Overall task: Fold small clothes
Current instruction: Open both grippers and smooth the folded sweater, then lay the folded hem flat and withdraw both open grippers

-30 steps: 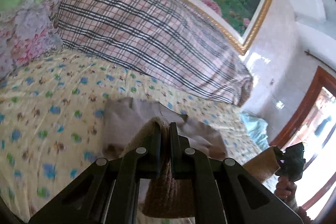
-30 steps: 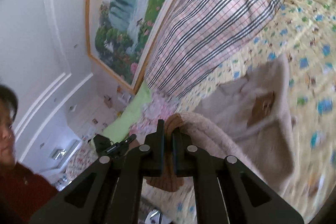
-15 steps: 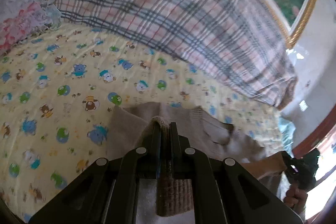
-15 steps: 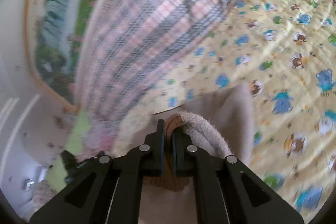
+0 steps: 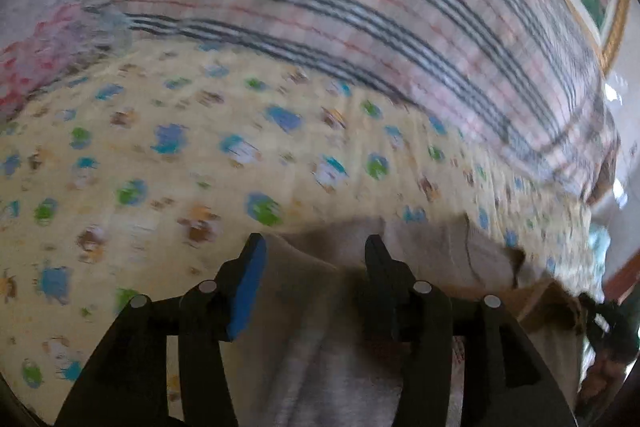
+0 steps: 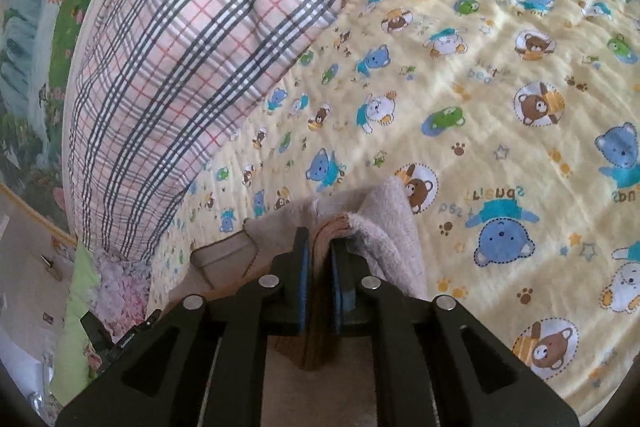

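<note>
Left tongs gape wide above the beige garment on the bear-print sheet.

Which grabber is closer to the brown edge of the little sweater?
Right. The right gripper is pinching the brown edge. The left gripper is open over the sweater, holding nothing.

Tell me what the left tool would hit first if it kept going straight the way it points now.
The left tool is open, with the beige garment lying right under and ahead of its tips. Going straight on, it would probably meet that garment's far edge first, then the yellow bedsheet. Blur leaves depth uncertain.
</note>
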{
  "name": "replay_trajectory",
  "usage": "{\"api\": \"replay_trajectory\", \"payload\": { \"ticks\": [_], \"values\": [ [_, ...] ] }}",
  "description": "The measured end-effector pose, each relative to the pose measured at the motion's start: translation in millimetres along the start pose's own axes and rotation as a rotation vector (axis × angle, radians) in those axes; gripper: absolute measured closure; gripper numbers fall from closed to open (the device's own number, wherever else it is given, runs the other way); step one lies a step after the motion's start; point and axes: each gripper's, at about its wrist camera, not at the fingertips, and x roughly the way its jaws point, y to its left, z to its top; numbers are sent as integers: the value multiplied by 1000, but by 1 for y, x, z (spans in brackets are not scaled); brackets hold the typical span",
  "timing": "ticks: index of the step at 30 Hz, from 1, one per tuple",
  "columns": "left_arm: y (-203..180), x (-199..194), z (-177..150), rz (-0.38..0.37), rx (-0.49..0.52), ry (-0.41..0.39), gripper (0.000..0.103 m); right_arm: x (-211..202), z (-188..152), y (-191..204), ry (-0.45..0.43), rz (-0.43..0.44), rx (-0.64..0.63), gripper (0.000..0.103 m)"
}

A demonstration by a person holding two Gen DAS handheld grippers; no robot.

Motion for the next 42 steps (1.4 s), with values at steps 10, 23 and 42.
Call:
{"api": "replay_trajectory", "payload": {
  "ticks": [10,23,42],
  "values": [
    [-20,-62,-27,-106,75,33,51,-31,-6,36,-65,39,-73,57],
    [-143,-51,-124,-321,538,301,50,6,-107,114,399,184,-584,57],
    [-46,57,13,-42,199,181,88,79,2,74,68,-142,-344,58]
  ]
}}
